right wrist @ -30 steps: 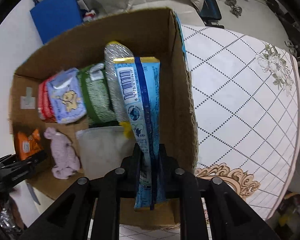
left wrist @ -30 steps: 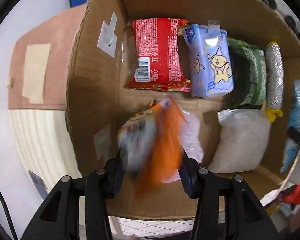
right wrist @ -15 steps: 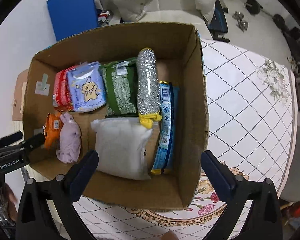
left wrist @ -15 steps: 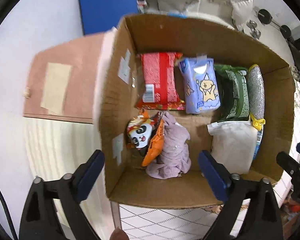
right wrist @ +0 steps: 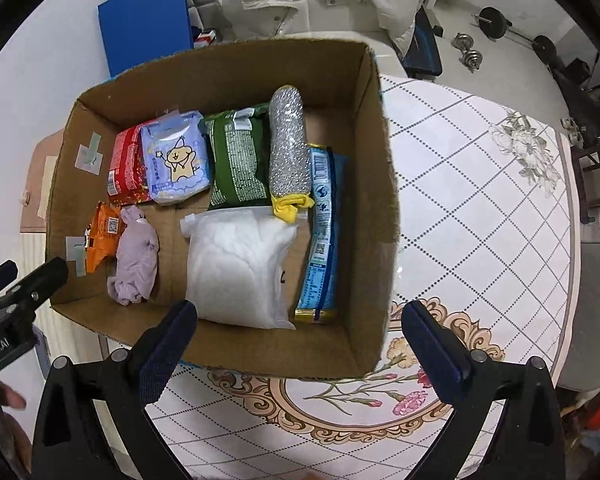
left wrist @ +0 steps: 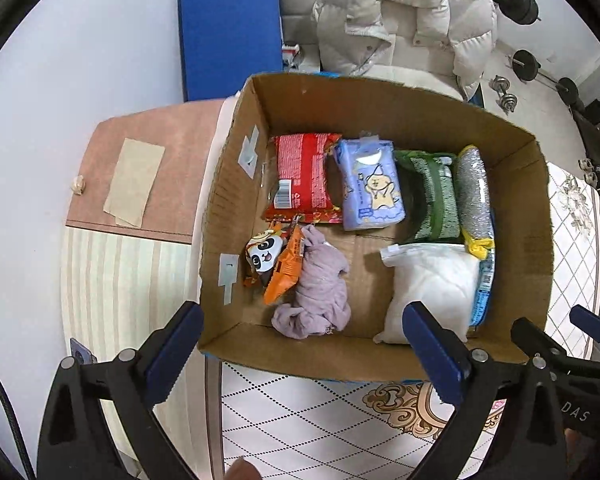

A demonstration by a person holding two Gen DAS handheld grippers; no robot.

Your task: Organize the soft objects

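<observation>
Soft packets fill the cardboard box (left wrist: 536,240) that spans the middle of both wrist views. Left gripper (left wrist: 304,344) and right gripper (right wrist: 300,340) both gape wide with nothing between their jaws, low in each frame over the box's near wall. Just beyond lie a white pillow pack (right wrist: 240,268), a lilac cloth (left wrist: 320,292) and an orange panda snack bag (left wrist: 280,264); higher up sit the red packet (left wrist: 304,176), blue tissue pack (right wrist: 178,160), green bag (right wrist: 240,156) and silver scrubber (right wrist: 290,148).
</observation>
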